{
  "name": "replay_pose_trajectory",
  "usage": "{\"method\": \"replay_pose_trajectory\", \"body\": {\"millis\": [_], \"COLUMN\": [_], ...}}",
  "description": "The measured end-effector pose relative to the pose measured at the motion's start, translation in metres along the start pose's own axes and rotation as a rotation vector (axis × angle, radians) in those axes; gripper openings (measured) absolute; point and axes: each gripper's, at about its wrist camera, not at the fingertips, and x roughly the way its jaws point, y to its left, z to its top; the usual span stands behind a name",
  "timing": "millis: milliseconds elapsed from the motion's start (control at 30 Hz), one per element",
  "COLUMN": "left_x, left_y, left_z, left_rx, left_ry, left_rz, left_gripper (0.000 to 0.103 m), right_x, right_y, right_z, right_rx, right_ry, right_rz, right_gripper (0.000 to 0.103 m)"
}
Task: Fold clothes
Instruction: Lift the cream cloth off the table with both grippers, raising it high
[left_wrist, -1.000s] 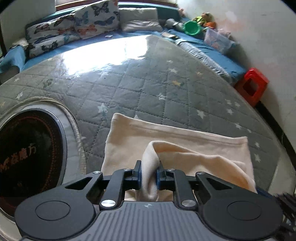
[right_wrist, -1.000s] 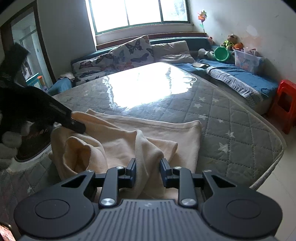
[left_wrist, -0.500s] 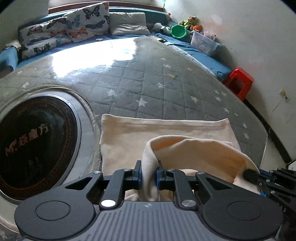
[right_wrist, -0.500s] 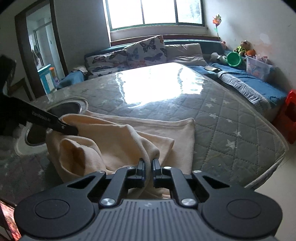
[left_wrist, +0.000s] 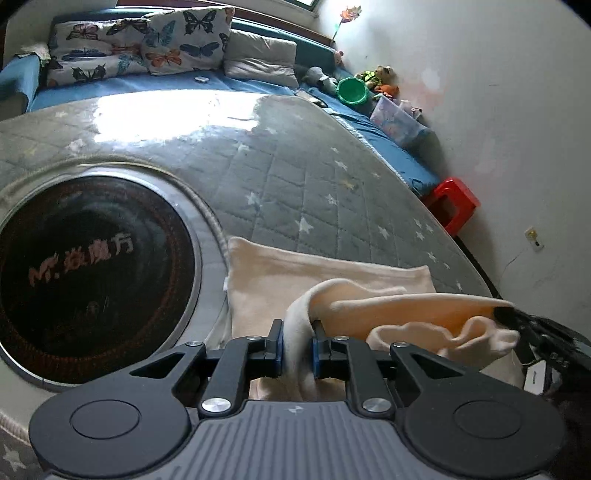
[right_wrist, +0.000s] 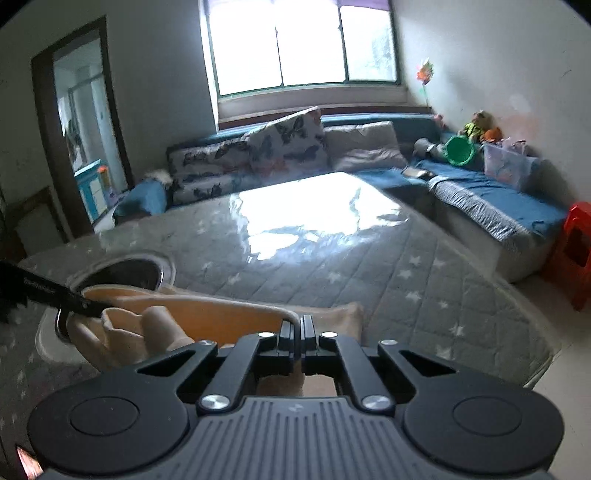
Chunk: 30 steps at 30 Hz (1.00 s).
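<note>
A cream cloth (left_wrist: 325, 269) lies partly flat on the grey quilted star-pattern table cover (left_wrist: 295, 177). Its near edge is lifted off the table. My left gripper (left_wrist: 297, 343) is shut on a thick fold of that edge. My right gripper (right_wrist: 298, 328) has its jaws closing the last bit onto the cloth (right_wrist: 207, 317), and the pads pinch a thin edge. The raised edge hangs as a band between both grippers. The right gripper's tip (left_wrist: 506, 314) shows at the right of the left wrist view. The left gripper (right_wrist: 85, 304) shows at the left of the right wrist view.
A round black glass plate (left_wrist: 92, 273) is set into the table just left of the cloth. The table's edge runs along the right, with a red stool (left_wrist: 452, 205) beyond it. A sofa with butterfly cushions (left_wrist: 147, 44) and a green bucket (left_wrist: 352, 90) stand behind.
The right gripper's jaws closed on the cloth's edge and rose with it. The left gripper slid sideways, still holding its fold. The edge is now lifted and stretched between the two.
</note>
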Motion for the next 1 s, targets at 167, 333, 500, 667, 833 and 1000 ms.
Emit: {"method": "replay_pose_trajectory", "body": {"millis": [167,333,500,667,833,1000], "left_x": [-0.005,-0.011,-0.011,-0.011,-0.008,-0.008], "left_y": [0.005,0.008,0.006,0.009,0.013,0.006], "left_z": [-0.014,-0.021,-0.025,-0.029,-0.033,-0.038], "left_rx": [0.012,0.030,0.058,0.060,0.048,0.073], "left_ry": [0.000,-0.009,-0.008,-0.009,0.000,-0.002], "left_rz": [-0.029,-0.049,-0.052,-0.051,-0.066,-0.089], "left_gripper": [0.017,0.018,0.018,0.024,0.026,0.039], "right_x": [0.010,0.021,0.029,0.025,-0.003,-0.023], "right_y": [0.012,0.016,0.023,0.020,0.012,0.013], "right_z": [-0.004,-0.005,-0.009,-0.005,0.008,0.002], "right_rx": [-0.027,-0.060,-0.125,-0.128,-0.091,-0.072], "right_ry": [0.041,0.094,0.116,0.049,-0.071,-0.130], "right_rz": [0.025,0.019,0.004,-0.038,-0.086,-0.127], "right_gripper": [0.003,0.008,0.015,0.002,0.002,0.002]}}
